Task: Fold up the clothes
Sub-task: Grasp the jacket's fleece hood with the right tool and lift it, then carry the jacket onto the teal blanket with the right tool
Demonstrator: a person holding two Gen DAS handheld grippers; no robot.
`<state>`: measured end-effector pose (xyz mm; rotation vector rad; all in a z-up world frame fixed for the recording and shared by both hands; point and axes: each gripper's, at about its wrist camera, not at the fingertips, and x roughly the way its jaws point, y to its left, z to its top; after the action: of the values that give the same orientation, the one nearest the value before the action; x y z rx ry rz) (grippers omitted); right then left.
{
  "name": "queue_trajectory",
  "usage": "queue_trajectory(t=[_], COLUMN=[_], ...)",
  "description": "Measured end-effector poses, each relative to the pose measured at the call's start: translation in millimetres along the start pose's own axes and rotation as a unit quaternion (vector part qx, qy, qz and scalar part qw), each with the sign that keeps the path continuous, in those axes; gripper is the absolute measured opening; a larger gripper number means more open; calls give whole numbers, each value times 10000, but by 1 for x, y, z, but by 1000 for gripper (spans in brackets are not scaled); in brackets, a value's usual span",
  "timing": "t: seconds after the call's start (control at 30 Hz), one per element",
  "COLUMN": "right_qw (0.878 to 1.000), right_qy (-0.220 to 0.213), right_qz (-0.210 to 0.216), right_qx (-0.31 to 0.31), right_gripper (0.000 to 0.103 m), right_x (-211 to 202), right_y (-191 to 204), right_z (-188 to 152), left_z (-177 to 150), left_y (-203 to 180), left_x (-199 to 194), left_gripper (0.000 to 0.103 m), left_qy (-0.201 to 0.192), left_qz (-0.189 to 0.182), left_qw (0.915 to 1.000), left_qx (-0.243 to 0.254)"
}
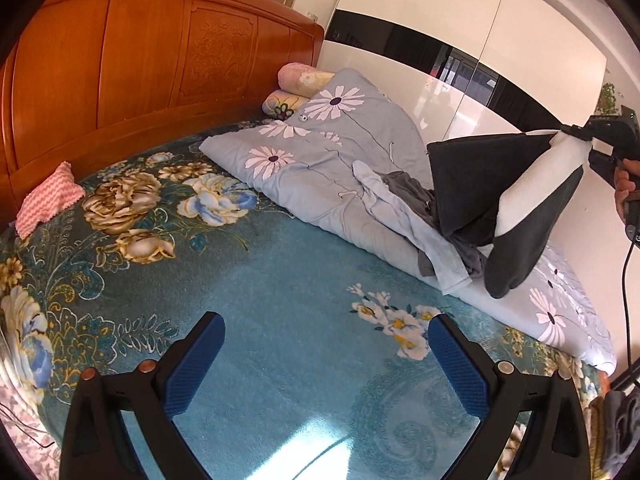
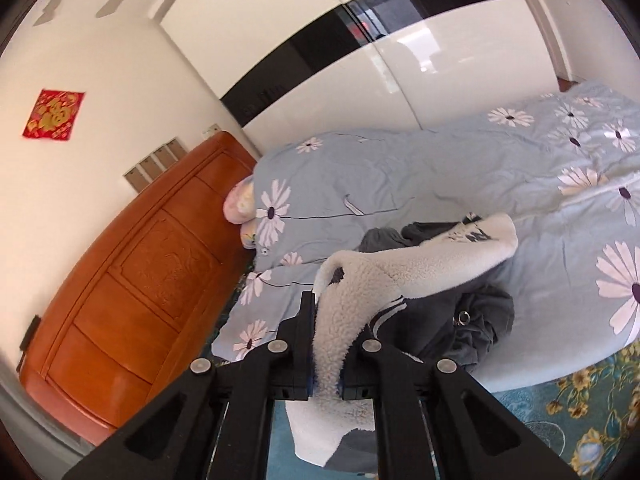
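Both tongs are in sight. Our left gripper hangs with its blue-padded fingers spread wide and nothing between them, low over the teal floral blanket that covers the bed. Our right gripper is clenched on a fleece jacket — white pile inside, dark grey outside — with the cloth pinched tight between the two black fingers. From the left wrist view the jacket dangles in the air from that grip, its lower end touching the pale blue daisy quilt bunched along the far side of the bed. On the quilt beside the jacket lie more clothes — a light blue garment and a dark grey garment, heaped together. A pink knitted cloth rests near the wooden headboard, well apart from the pile. Behind the quilt stands a glossy white wardrobe with a black band.
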<state>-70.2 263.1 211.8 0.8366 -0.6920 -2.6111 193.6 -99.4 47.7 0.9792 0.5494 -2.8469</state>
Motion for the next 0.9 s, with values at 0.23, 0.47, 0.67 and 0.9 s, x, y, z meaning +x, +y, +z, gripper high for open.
queue_trajectory(t=[0.23,0.47,0.67,0.9], right_qw=[9871,9576,9579,9448], right_qy=[168,21,1048,2723], right_qz=[1246,2187,1340,14], right_qx=[-989,-1873,-2314,-1821], right_gripper=[8,7,7,8], right_x=[-94,-181,-151,-79], right_y=[108,169,129,4], right_z=[-5,-21,-90,-261], left_z=[20,17,-21,-67], left_y=[4,12,18,-7], left_x=[-62,-109,-100,-60], left_gripper=[103,103,103,103], left_qy=[-423,-729,-219,651], left_qz=[135,224,235,-5], left_qw=[9990,9971,9995,9975], left_qx=[-105,-43,23,258])
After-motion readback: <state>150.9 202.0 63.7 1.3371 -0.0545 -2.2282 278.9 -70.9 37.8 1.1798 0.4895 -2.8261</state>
